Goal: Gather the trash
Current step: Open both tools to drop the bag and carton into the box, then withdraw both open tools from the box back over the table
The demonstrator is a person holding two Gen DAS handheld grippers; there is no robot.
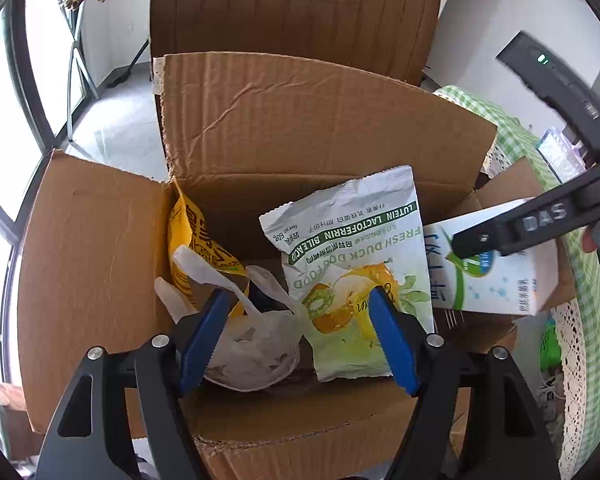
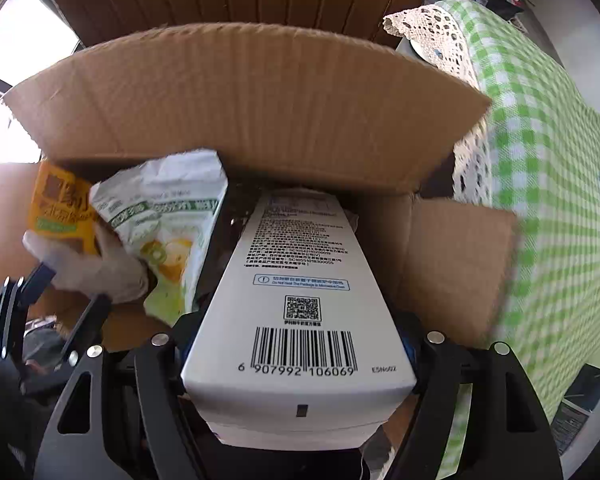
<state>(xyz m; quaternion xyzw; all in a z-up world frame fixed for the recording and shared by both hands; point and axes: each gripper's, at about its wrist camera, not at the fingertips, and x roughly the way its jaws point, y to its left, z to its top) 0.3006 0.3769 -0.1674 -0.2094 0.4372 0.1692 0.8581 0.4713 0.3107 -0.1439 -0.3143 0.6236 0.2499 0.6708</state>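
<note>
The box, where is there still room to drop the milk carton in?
Free: the right side of the cardboard box, between the dog food bag and the right flap. Crowded: left, with the yellow packet and white plastic bag.

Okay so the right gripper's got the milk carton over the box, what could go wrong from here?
1. The milk carton hangs over the cardboard box's right edge and flap; released here, it may catch there or tip out.
2. Dropped further in, it could hit the upright dog food pouch.
3. The open left gripper hovers inside the box near the right gripper; they could collide.
</note>
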